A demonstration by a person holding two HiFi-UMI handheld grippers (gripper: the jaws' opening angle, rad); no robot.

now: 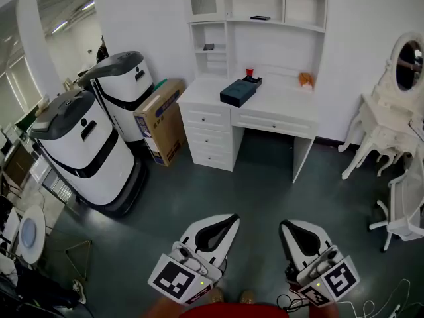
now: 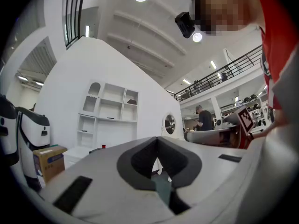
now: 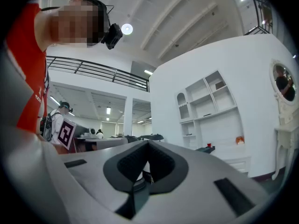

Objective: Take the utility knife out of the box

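Both grippers sit low at the near edge of the head view, above the grey floor [image 1: 199, 191] and well short of the furniture. The left gripper [image 1: 233, 217] has its jaws pressed together at the tips with nothing between them, and so does the right gripper [image 1: 283, 224]; each gripper's own view shows the dark pads meeting around an empty hollow. Far ahead stands a white desk [image 1: 278, 108] with a shelf unit on top. A dark box [image 1: 238, 91] lies on the desk top, left of the middle and angled toward the back edge, with a small red cup [image 1: 250, 72] just behind it. An orange object [image 1: 305, 79] sits near the back right corner. The utility knife cannot be made out from here. Left of the desk a cardboard carton [image 1: 159, 119] leans beside two white robots [image 1: 83, 148].
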